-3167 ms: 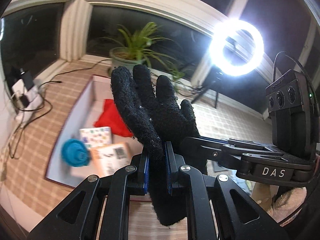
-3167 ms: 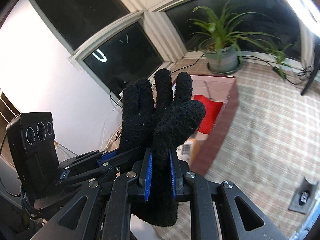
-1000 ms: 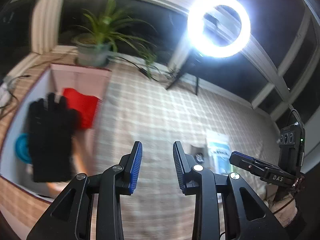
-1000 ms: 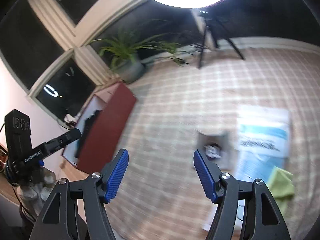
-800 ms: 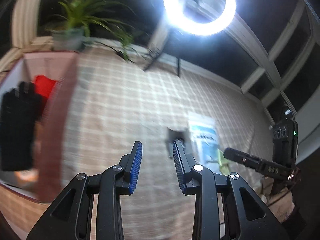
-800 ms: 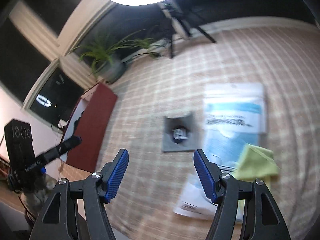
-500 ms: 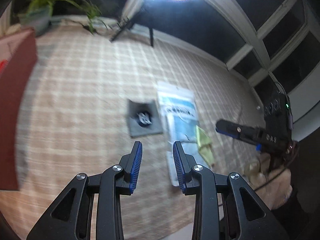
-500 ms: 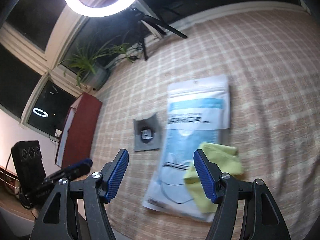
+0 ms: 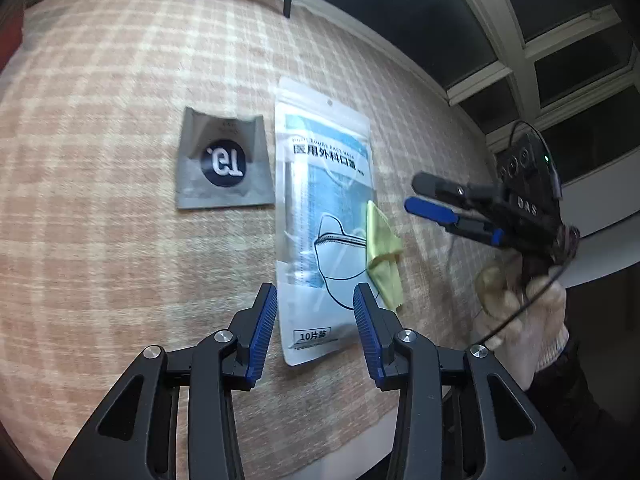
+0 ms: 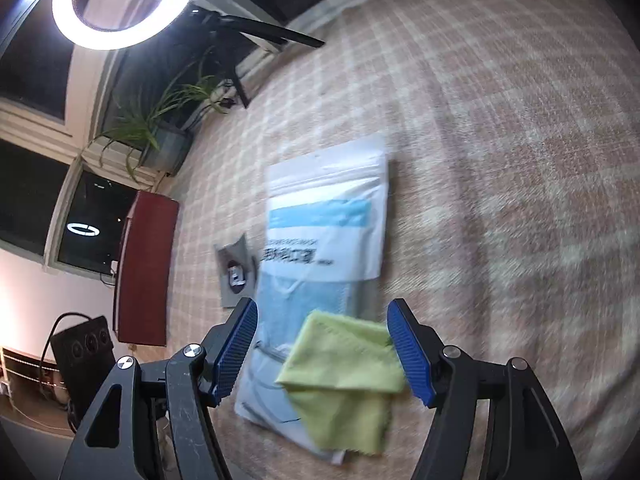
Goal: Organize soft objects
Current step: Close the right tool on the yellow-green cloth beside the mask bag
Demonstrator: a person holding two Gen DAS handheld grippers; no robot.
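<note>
A white and blue pack of face masks (image 9: 324,216) lies flat on the checked beige cloth (image 9: 100,260). A yellow-green cloth (image 9: 382,252) lies folded on the pack's right edge. A grey sachet (image 9: 222,164) with a dark round label lies left of the pack. My left gripper (image 9: 316,308) is open and empty above the pack's near end. My right gripper (image 10: 322,334) is open and empty above the yellow-green cloth (image 10: 344,376), which overlaps the mask pack (image 10: 320,248). The right gripper also shows in the left wrist view (image 9: 430,196).
A dark red box (image 10: 144,268) stands far left in the right wrist view, beyond the grey sachet (image 10: 236,276). A potted plant (image 10: 160,128), a ring light (image 10: 124,0) and its tripod stand by the windows. The table's near edge (image 9: 384,428) runs under my left gripper.
Both grippers held the black glove, then let it go at the red box. Both have swung right, open, to the mask pack and the yellow-green cloth, and come lower.
</note>
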